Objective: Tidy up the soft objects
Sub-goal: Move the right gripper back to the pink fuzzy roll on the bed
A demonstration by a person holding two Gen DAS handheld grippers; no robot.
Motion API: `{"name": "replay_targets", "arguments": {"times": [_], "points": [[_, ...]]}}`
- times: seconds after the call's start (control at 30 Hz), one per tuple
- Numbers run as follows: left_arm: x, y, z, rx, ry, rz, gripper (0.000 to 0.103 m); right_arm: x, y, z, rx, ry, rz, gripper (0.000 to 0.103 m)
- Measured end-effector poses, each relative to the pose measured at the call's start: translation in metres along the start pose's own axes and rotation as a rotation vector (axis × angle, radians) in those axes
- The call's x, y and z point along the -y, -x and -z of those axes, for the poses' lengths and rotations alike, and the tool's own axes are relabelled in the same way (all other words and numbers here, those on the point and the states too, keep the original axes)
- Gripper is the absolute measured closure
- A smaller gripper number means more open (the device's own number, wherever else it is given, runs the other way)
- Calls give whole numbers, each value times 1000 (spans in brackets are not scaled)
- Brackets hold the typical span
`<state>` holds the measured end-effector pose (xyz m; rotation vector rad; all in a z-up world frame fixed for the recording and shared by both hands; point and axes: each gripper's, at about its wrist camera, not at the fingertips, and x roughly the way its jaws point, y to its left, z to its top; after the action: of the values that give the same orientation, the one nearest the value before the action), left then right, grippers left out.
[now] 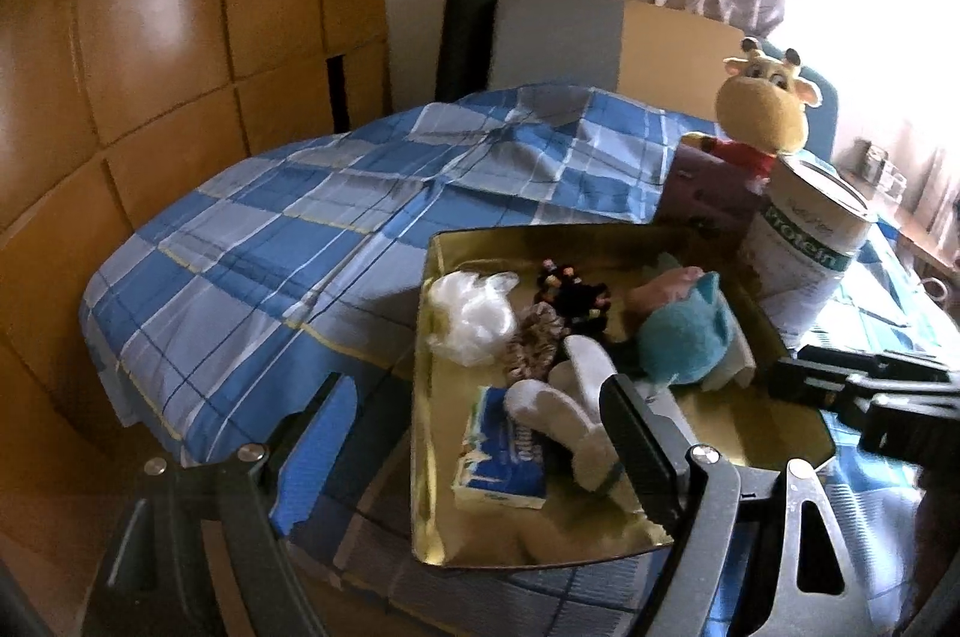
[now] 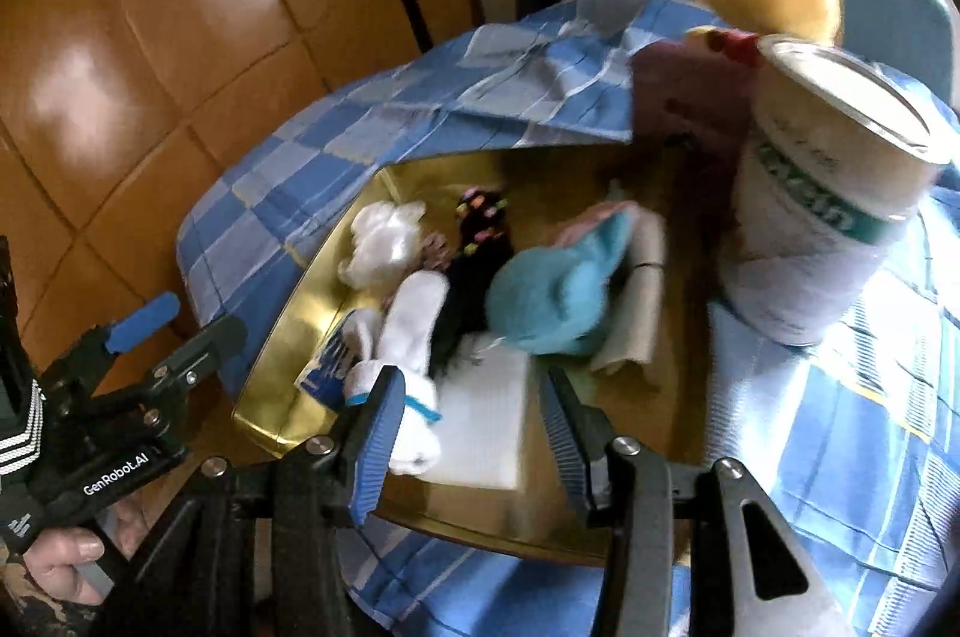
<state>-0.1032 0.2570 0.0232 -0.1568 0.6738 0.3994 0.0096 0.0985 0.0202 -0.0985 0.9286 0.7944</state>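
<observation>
I see a shallow gold tray point(image 1: 780, 433) sitting on a bed covered with a blue checked cloth point(image 1: 300, 229), and the soft things are gathered inside it. At the tray's far left corner lies a fluffy white wad point(image 1: 474, 316), looking like crumpled stuffing or thin plastic; I cannot tell which. Beside it is a black scrunchie point(image 1: 570, 292) dotted with small coloured beads, and just in front of that a patterned brownish scrunchie point(image 1: 537, 343). A pair of white socks point(image 1: 570, 397) with a thin blue trim lies along the middle, partly over a blue and white tissue pack point(image 1: 498, 457). To the right sits a teal plush toy point(image 1: 684, 337), rounded and fuzzy, with pink showing behind it.

My left gripper point(image 1: 480, 433) has its jaws spread wide and holds nothing; one finger is over the cloth, the other over the tray beside the socks. My right gripper point(image 2: 468, 427) is also wide apart and empty, hovering above the tray's near end, its left finger right next to the socks.

Behind the tray stand a protein tin point(image 1: 804, 235) and a yellow giraffe plush point(image 1: 762, 108).
</observation>
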Motion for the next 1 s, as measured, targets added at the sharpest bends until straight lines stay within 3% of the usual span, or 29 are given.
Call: {"name": "replay_targets", "arguments": {"times": [0.17,0.33,0.67,0.87,0.93,1.0], "points": [[20,6,-7,13,-54,45,19,39,33,2,68,-59,68,56],[50,12,-13,32,-123,119,19,110,80,14,136,-195,200,56],[134,16,-15,25,-287,312,19,300,209,93,220,-732,492,56],[186,17,-4,-17,-376,402,19,391,223,145,192,-997,485,56],[196,19,0,-26,-400,417,19,401,219,150,171,-985,477,56],[208,17,5,-49,-426,434,18,400,211,143,115,-885,456,56]]}}
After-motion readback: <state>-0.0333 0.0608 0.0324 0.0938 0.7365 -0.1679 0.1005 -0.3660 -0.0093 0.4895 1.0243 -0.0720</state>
